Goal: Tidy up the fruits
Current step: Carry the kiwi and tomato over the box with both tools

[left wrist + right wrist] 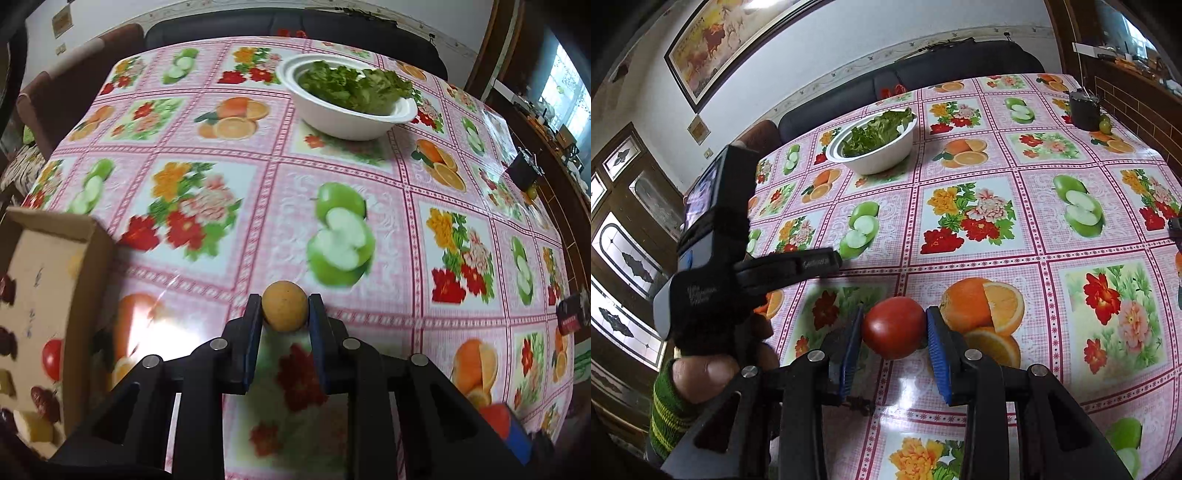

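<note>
**Left wrist view: small fruit pinched, tomato clamped on the right**

Left wrist view, bottom centre: the left gripper [284,312] is narrow, its pads pinching a small yellow-brown fruit [284,306] over the tablecloth [258,221]. The cardboard box [40,280] sits at lower left. Right wrist view: the right gripper [894,328] squeezes a tomato [894,326], low centre. Risk, I'd say: the round fruit rolls from those tips, or the tomato bruises under pressure. Both grippers point steeply downward; the person's hand [701,369] shows lower left.
</note>
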The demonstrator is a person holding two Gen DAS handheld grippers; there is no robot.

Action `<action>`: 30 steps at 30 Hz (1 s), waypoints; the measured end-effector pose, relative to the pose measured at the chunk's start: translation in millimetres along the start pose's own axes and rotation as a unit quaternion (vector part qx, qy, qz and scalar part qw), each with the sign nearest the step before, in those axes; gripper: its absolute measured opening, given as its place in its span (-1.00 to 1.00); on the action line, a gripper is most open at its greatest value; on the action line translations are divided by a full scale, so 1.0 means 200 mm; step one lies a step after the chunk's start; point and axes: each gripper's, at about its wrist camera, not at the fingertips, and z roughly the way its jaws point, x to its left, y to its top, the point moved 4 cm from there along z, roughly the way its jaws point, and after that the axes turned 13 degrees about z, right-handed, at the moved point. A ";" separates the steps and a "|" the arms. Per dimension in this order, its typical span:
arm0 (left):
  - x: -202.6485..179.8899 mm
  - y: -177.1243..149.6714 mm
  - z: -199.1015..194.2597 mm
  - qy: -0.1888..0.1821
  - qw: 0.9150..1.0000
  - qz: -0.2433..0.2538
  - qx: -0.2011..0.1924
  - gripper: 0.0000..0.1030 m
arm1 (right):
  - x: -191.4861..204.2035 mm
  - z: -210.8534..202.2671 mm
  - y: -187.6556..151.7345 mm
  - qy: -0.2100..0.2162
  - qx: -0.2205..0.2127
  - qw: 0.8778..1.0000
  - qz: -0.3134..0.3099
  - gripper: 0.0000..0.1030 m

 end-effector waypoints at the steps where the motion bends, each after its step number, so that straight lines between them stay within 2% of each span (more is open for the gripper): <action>1: 0.01 -0.02 -0.02 0.000 1.000 -0.003 0.000 -0.58 | 0.01 0.00 -0.01 0.000 0.001 1.000 -0.002 -0.31; 15: 0.24 -0.22 -0.27 0.015 0.999 -0.038 -0.027 -0.58 | 0.18 -0.02 -0.10 0.008 0.007 0.999 -0.035 -0.31; 30: 0.44 -0.40 -0.43 0.030 0.996 -0.067 -0.041 -0.57 | 0.36 -0.01 -0.19 0.023 0.016 0.997 -0.070 -0.32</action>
